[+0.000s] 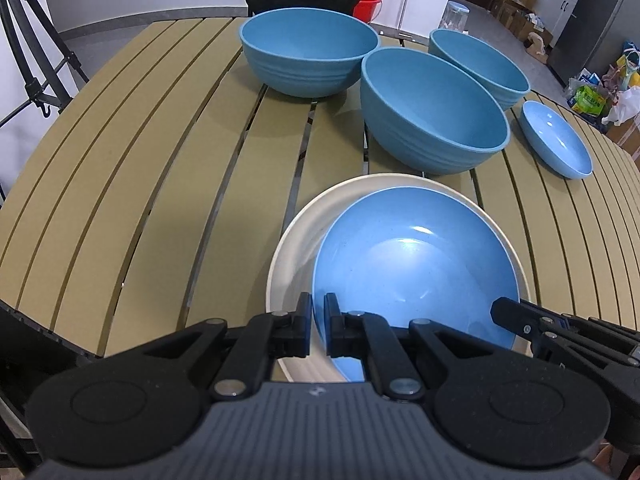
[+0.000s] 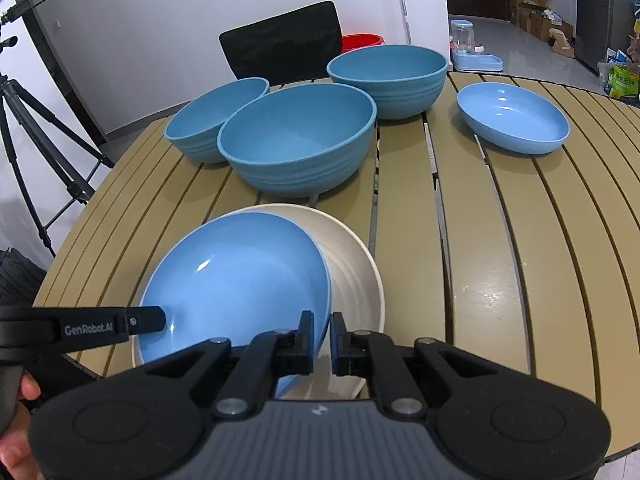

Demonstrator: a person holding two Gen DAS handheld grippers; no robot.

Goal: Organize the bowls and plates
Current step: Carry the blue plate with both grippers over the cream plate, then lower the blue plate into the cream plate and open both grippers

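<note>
- Left tongs (image 1: 318,326) are pinching the near-left rim of the blue plate (image 1: 416,264), one finger on each face.
- Right tongs (image 2: 321,342) are pinching the same plate's right rim likewise.
- The blue plate is lying inside the cream plate (image 1: 296,240), both just ahead of the tongs.
- Three blue bowls (image 1: 432,112) are standing farther ahead, the nearest just beyond the cream plate.
- A second blue plate (image 2: 514,118) is sitting well apart, ahead and right of the right tongs, on the slatted table (image 1: 140,184).
</note>
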